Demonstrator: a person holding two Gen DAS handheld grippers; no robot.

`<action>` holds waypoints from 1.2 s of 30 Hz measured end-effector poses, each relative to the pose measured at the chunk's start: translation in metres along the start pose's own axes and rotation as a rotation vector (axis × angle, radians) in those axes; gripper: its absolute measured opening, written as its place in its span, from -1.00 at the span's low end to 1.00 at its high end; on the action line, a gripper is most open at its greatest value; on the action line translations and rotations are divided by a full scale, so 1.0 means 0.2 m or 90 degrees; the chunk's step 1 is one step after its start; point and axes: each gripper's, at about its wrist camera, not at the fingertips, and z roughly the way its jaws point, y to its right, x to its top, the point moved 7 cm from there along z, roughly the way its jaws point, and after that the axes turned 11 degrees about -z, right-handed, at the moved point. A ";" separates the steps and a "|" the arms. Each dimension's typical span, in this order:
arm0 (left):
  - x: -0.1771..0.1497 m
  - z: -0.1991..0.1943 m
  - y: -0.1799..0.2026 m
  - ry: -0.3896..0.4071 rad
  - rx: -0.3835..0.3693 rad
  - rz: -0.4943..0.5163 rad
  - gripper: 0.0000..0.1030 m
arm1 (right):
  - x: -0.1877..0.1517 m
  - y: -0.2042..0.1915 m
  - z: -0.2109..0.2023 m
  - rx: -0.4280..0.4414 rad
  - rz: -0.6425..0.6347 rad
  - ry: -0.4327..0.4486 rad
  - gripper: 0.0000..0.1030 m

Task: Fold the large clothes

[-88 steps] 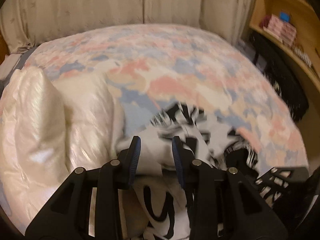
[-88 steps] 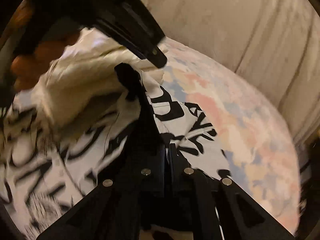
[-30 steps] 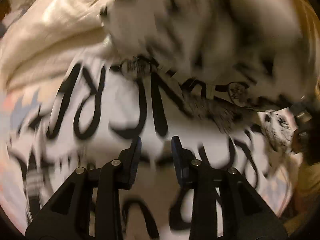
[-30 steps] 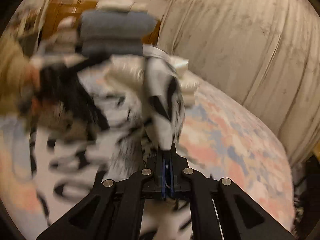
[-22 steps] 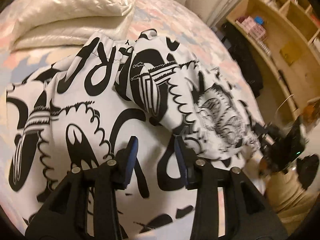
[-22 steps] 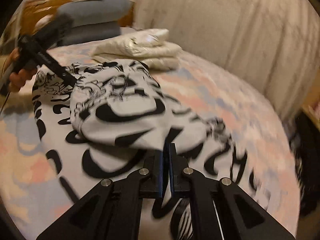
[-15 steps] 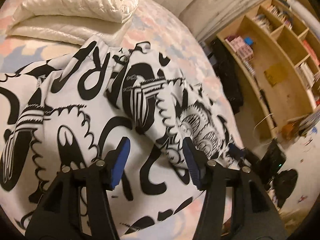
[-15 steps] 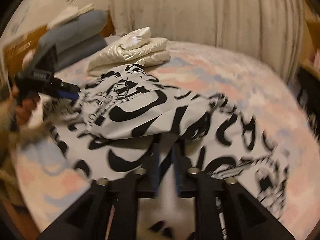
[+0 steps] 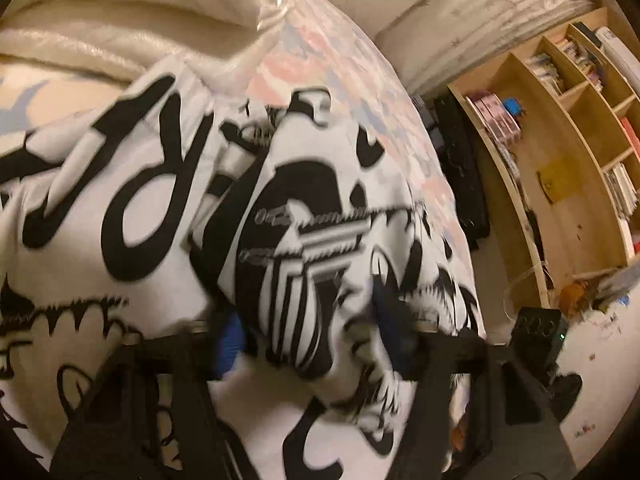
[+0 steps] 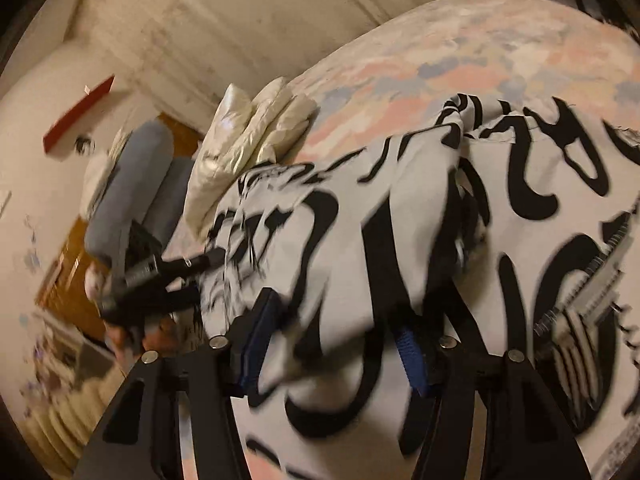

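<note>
From the left wrist, the left gripper (image 9: 312, 336) stood with fingers wide apart, a folded flap of the black-and-white garment (image 9: 304, 240) bulging between them on the bed (image 9: 360, 64). A cream quilt (image 9: 120, 20) lay beyond; shelves (image 9: 560, 152) stood past the right finger.

From the right wrist, the right gripper (image 10: 332, 344) gaped likewise over a fold's blurred edge. Bare bedspread lay beyond; pillows (image 10: 132, 188) sat past the left finger.

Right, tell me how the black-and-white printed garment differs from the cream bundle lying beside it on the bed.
The printed garment is white with bold black lettering; the cream bundle is plain and glossy. The garment lies spread wide with one flap folded over; the bundle is a compact folded stack. The garment sits between both open grippers, left and right; the bundle lies beyond them. Both rest on the pastel bedspread.
</note>
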 end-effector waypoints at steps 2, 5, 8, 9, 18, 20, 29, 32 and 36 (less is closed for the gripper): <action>0.02 0.00 0.07 0.026 0.028 0.012 -0.83 | 0.05 -0.02 0.03 -0.017 -0.018 -0.006 -0.82; -0.01 -0.06 0.19 0.065 0.068 0.045 -0.95 | 0.14 -0.04 -0.07 -0.028 -0.024 0.032 -0.92; -0.14 -0.17 0.30 0.071 0.088 0.054 -0.95 | 0.18 -0.02 -0.22 -0.039 0.004 0.050 -0.93; -0.20 -0.18 0.31 0.066 0.101 0.052 -0.95 | 0.16 0.00 -0.26 -0.046 0.015 0.042 -0.93; -0.59 0.05 0.12 0.022 0.166 0.001 -0.95 | -0.29 0.25 -0.15 -0.171 0.033 -0.111 -0.94; -0.59 0.05 0.16 0.020 0.177 0.017 -0.93 | -0.29 0.22 -0.15 -0.195 0.011 -0.106 -0.94; -0.63 -0.25 0.35 0.116 0.263 0.139 -0.37 | -0.12 -0.01 -0.43 -0.309 -0.072 -0.032 -0.21; -0.60 -0.35 0.42 0.165 0.260 0.163 -0.37 | -0.06 -0.14 -0.50 -0.294 -0.108 0.006 -0.21; -0.58 -0.36 0.50 0.175 0.240 0.212 -0.37 | -0.02 -0.34 -0.44 -0.232 -0.157 0.012 -0.21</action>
